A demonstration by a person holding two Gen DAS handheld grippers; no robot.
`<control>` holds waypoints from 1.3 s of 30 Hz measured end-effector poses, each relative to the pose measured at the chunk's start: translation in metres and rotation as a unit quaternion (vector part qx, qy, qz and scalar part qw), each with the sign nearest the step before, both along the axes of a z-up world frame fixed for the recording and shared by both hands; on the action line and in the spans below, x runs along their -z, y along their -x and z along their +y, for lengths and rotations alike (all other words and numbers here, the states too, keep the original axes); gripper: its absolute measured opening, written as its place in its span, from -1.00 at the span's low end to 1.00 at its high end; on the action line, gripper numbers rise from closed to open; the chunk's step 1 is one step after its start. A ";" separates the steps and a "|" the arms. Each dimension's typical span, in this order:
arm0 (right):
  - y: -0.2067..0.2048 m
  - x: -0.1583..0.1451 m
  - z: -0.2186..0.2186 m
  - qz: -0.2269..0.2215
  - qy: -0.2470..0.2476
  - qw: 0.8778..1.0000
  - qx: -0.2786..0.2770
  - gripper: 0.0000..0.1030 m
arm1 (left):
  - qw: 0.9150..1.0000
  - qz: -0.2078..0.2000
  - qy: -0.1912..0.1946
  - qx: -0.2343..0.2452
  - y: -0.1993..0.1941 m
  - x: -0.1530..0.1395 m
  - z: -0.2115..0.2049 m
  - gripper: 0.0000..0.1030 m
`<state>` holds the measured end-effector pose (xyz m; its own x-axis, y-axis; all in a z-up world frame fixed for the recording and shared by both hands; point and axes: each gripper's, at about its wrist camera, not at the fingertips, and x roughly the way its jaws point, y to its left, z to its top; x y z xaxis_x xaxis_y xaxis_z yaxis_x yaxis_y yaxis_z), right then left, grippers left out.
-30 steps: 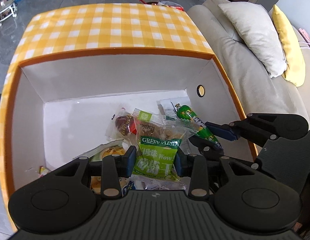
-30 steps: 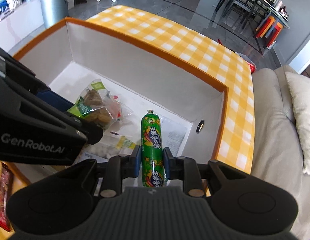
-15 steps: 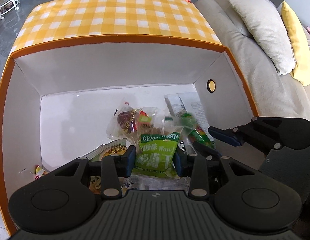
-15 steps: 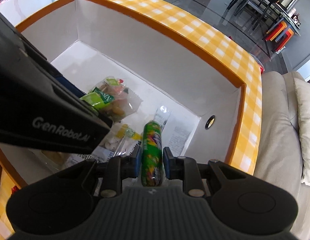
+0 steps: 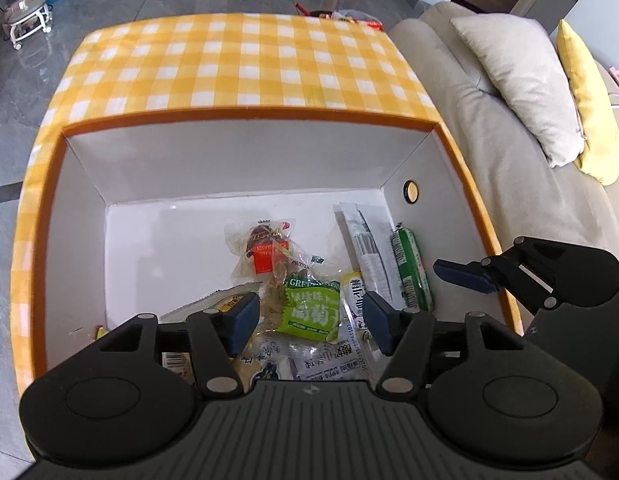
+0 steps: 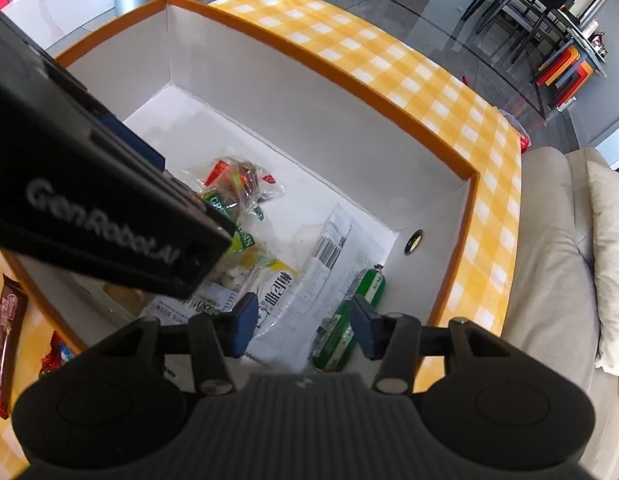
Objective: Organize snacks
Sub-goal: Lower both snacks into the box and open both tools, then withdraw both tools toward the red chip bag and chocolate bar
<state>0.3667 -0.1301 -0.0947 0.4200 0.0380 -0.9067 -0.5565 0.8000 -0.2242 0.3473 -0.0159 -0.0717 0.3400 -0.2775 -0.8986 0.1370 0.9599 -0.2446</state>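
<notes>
An orange-rimmed white box (image 5: 245, 160) holds several snack packets. The green raisin packet (image 5: 309, 306) lies among them below my open left gripper (image 5: 309, 320). The green sausage stick (image 5: 411, 270) lies by the box's right wall; it also shows in the right wrist view (image 6: 349, 320), just under my open right gripper (image 6: 301, 322). A clear packet with red snacks (image 5: 263, 248) and a long white packet (image 5: 365, 248) lie on the box floor. Both grippers are empty.
The box stands on a yellow checked tablecloth (image 5: 245, 68). A beige sofa (image 5: 509, 184) with a grey cushion (image 5: 521, 80) and yellow cushion (image 5: 585, 100) is on the right. Red and brown snack packets (image 6: 5, 344) lie outside the box at left.
Both grippers opened and let go: the raisin packet and the sausage stick dropped into the box. Both grippers rose a little above the box.
</notes>
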 end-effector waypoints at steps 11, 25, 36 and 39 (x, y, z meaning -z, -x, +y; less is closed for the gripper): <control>0.022 -0.035 -0.011 -0.018 -0.051 0.998 0.033 0.32 | 0.998 -0.056 -0.032 -0.017 0.037 -0.036 0.012 0.36; 0.084 -0.077 -0.041 -0.045 -0.177 0.972 0.145 0.47 | 0.986 -0.148 -0.066 -0.030 0.122 -0.083 0.020 0.36; 0.151 -0.087 -0.063 -0.055 -0.240 0.945 0.214 0.47 | 0.983 -0.142 -0.100 -0.057 0.181 -0.077 0.029 0.36; 0.168 -0.079 -0.065 -0.051 -0.240 0.944 0.220 0.47 | 0.986 -0.120 -0.093 -0.063 0.193 -0.066 0.031 0.36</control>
